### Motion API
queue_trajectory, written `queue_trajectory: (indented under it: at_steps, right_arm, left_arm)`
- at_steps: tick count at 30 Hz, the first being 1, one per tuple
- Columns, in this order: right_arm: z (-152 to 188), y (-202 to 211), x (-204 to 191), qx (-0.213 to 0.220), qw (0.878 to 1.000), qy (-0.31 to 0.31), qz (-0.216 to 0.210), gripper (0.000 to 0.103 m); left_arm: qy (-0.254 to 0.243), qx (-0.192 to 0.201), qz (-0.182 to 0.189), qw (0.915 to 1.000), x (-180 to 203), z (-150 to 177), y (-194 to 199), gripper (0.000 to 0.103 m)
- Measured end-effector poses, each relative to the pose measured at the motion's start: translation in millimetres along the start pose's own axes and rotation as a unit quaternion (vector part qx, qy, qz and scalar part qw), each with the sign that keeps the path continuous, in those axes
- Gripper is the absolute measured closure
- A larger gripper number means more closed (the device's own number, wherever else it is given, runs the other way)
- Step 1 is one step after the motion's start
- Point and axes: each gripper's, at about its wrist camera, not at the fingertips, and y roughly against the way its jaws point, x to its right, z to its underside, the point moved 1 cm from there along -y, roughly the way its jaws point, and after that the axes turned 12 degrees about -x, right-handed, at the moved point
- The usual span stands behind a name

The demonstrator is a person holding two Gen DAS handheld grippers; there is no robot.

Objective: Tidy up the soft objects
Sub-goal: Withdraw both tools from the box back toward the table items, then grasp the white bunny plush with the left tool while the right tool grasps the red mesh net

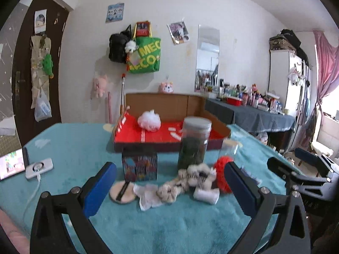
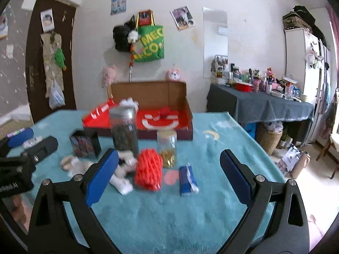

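A red-lined cardboard box [image 1: 148, 136] stands open at the back of the teal blanket, with a white mesh puff [image 1: 149, 120] in it. In front lie a fuzzy leopard scrunchie and strap [image 1: 186, 180], a white cloth [image 1: 148, 196], a round powder puff [image 1: 121, 191], a white roll [image 1: 206, 195] and a red woolly pouch [image 2: 148, 170]. My left gripper [image 1: 169, 187] hovers open just short of this pile. My right gripper [image 2: 168, 175] is open too, with the red pouch and a blue tissue pack [image 2: 187, 181] ahead between its fingers. The right gripper also shows at the right edge [image 1: 305, 175] of the left wrist view.
A tall jar of dark leaves [image 1: 193, 142], a small glass jar [image 2: 167, 149] with gold bits and a patterned black box [image 1: 139, 165] stand among the soft items. A phone [image 1: 11, 165] and charger [image 1: 39, 167] lie at the left. A cluttered side table [image 2: 260, 105] stands at the right.
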Motion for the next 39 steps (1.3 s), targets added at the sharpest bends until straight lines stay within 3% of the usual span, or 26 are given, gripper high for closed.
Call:
queue_trajectory:
  at_steps: [14, 31, 35, 39]
  right_arm:
    - [39, -65, 6, -0.079, 0.996, -0.029, -0.011, 0.005]
    - [9, -85, 9, -0.103, 0.993, -0.038, -0.043, 0.005]
    - [-1, -90, 10, -0.106, 0.992, -0.036, -0.058, 0.005]
    - [-11, -98, 11, -0.115, 0.988, -0.016, -0.103, 0.005]
  left_arm:
    - [0.013, -0.077, -0.008, 0.9969, -15, 37, -52, 0.000]
    - [0.009, -0.111, -0.005, 0.9938, -57, 9, -62, 0.000]
    - [-0.013, -0.110, 0.019, 0.9936, -53, -2, -63, 0.000]
    - [-0.050, -0.117, 0.064, 0.9899, -37, -12, -68, 0.002]
